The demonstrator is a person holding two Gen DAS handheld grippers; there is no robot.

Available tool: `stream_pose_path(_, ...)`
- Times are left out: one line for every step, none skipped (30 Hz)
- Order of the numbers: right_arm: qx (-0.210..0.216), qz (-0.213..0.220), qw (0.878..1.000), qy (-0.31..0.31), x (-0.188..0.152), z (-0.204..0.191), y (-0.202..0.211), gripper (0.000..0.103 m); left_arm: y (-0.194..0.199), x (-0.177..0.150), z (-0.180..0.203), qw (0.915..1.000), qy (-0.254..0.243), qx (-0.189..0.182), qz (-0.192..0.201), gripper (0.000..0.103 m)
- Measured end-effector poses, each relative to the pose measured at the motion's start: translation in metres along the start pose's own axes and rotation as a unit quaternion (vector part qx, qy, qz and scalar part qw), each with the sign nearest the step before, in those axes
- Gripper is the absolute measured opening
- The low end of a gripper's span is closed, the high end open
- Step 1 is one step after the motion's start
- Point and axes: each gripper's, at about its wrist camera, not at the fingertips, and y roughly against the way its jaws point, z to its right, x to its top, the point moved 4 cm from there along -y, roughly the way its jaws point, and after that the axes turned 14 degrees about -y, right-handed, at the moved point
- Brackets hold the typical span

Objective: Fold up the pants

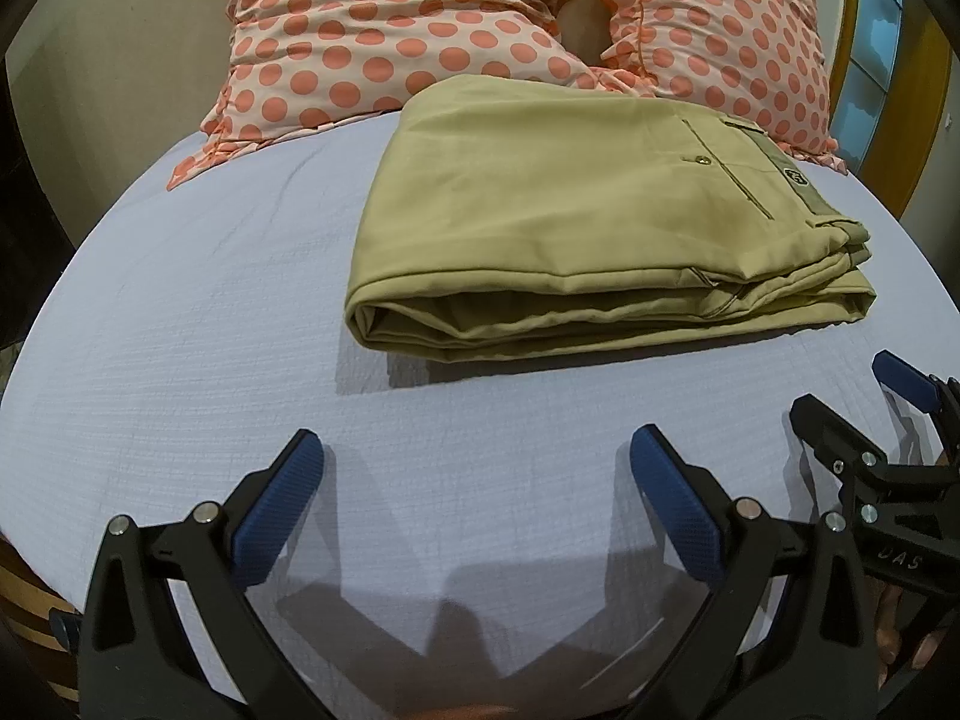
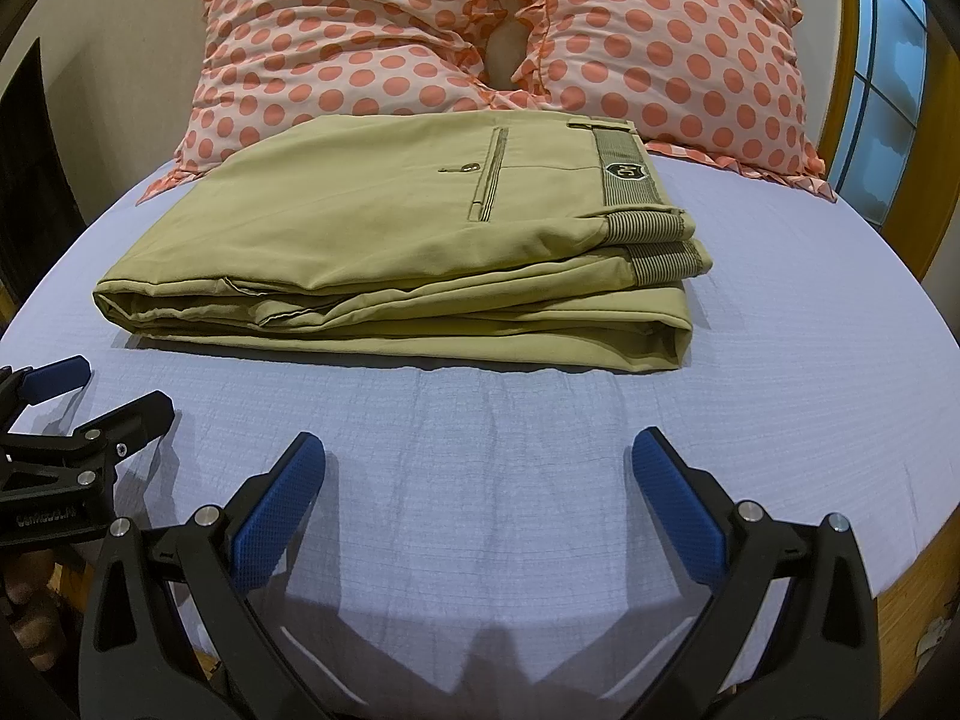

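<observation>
Khaki pants point(image 1: 576, 228) lie folded in a flat stack on the pale blue bed sheet point(image 1: 180, 360), waistband and back pocket on top toward the right; they also show in the right wrist view point(image 2: 384, 252). My left gripper point(image 1: 477, 450) is open and empty, above the sheet in front of the pants, apart from them. My right gripper point(image 2: 480, 450) is open and empty, also in front of the pants. The right gripper shows at the right edge of the left wrist view point(image 1: 852, 390), and the left gripper at the left edge of the right wrist view point(image 2: 102, 390).
Two pink pillows with orange dots point(image 2: 372, 36) point(image 2: 672, 42) lie right behind the pants. A wooden bed frame point(image 2: 906, 612) edges the mattress at right. A window point(image 2: 888, 60) is at the far right.
</observation>
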Motion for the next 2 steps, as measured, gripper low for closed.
stream_pose_path(0.0,0.0,1.0,0.0,0.0002,-0.0001,0.0,0.102,0.0001,-0.0002,0.0004,1.0,0.0,0.0,0.001,0.101)
stream_pose_path(0.0,0.0,1.0,0.0,0.0003,0.0002,0.0,0.102,0.0003,-0.0003,0.0006,1.0,-0.001,0.001,0.001,0.101)
